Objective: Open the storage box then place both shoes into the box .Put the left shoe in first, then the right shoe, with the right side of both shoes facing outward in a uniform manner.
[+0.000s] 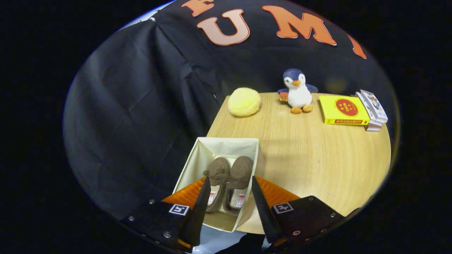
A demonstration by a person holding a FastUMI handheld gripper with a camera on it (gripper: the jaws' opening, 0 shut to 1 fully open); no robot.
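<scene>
Both shoes (pixel 227 183) lay side by side inside the open storage box (pixel 226 143) at the table's (pixel 317 158) near-left corner, the gripper (pixel 229 187) spread empty above them, so little seemed left.

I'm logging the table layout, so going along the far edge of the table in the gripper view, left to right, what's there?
Yellow bun → plush penguin → yellow box → stack of small boxes. Nearer, the open gripper hangs over the storage box, both shoes inside it.
</scene>
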